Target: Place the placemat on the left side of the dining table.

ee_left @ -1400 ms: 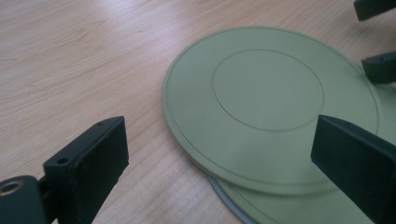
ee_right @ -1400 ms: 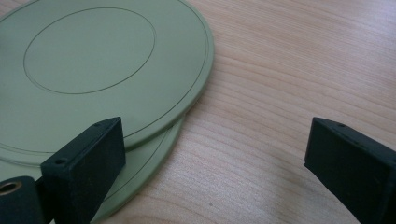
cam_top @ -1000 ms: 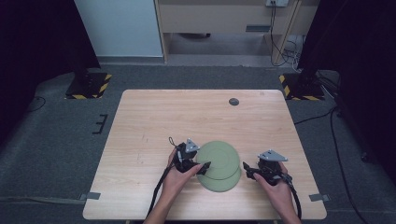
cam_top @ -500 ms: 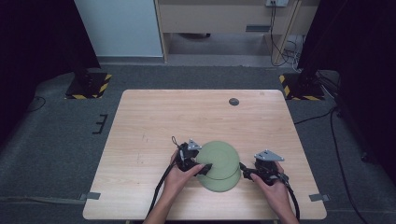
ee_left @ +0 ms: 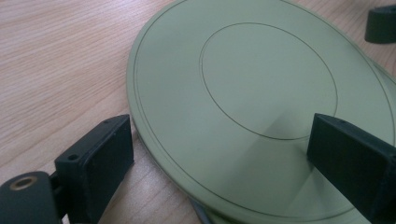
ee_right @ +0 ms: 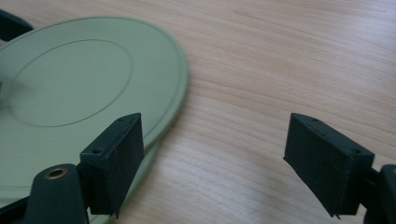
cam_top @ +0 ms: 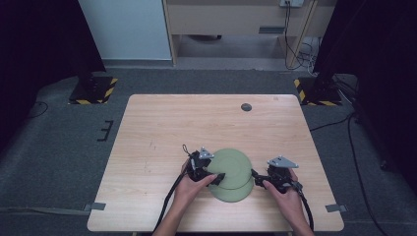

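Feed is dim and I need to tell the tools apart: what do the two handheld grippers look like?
Both match: the left gripper and right gripper have black bodies, two flat rectangular black jaws with small screw holes, and a brass-coloured bushing beside one jaw. Each carries a grey three-cornered plate on top and trails a black cable. Forearms are bare.

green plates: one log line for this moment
two stacked round green plates | left tool open, astride top plate rim | right tool jaws just opening, nothing between

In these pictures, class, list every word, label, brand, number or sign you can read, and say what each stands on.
None: no readable text anywhere.
The green plates carry only ringed grooves.
The wooden table is unmarked apart from a small dark round disc.
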`<state>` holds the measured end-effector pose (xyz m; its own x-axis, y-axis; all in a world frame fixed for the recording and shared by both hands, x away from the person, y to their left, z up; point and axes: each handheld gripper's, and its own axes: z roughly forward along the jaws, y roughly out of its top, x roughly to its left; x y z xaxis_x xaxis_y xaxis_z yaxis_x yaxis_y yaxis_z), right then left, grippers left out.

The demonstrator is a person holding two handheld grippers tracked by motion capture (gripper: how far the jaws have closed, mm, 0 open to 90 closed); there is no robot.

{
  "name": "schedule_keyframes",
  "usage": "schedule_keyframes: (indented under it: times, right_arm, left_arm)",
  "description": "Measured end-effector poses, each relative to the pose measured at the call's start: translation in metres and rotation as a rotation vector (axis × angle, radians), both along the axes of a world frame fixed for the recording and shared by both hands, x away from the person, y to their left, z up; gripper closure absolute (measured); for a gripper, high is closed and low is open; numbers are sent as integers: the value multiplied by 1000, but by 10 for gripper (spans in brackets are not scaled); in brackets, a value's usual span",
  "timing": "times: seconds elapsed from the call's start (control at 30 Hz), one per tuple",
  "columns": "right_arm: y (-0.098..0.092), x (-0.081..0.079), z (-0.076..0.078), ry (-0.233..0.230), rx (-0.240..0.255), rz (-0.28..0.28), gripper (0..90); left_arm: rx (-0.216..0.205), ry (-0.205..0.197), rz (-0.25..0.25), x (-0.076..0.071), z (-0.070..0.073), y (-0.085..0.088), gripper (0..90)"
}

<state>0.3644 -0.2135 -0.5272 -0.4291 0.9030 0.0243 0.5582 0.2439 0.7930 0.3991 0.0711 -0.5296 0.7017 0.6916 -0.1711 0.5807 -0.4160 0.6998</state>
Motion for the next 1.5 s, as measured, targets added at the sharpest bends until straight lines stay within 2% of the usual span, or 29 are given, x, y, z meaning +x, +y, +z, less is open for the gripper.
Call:
schedule_keyframes:
  times: [0.1,0.23,0.4,0.5,0.6,0.73,0.83,0.97,1.2,1.37,1.5]
  right_arm:
    - [-4,4,-1,7,-8,-15,200]
    - [-8,9,5,6,19,-36,200]
    - [-13,12,5,8,-1,-60,197]
    - [-17,14,5,16,14,-69,195]
    - [-17,17,6,17,4,-69,190]
    - [-12,23,10,13,13,-57,190]
    - [-6,28,6,29,27,-51,188]
    - [1,29,4,26,43,-33,188]
    - [10,30,0,39,41,-18,189]
    - [11,30,-4,43,33,-18,202]
    - [13,29,-5,36,22,-15,205]
  left_arm:
    - [2,0,1,0,0,0,69]
    - [8,-2,2,-1,1,-1,71]
    - [10,-10,2,-1,1,-1,72]
    - [11,-13,1,-1,1,-1,73]
    - [10,-13,1,-1,1,-1,73]
    - [8,-16,5,0,1,-2,75]
    - [9,-21,8,0,1,-2,80]
    - [11,-25,12,0,2,-2,91]
    - [6,-19,17,0,2,2,120]
    - [-22,-3,24,0,-1,5,112]
    - [-33,-8,12,0,-1,5,122]
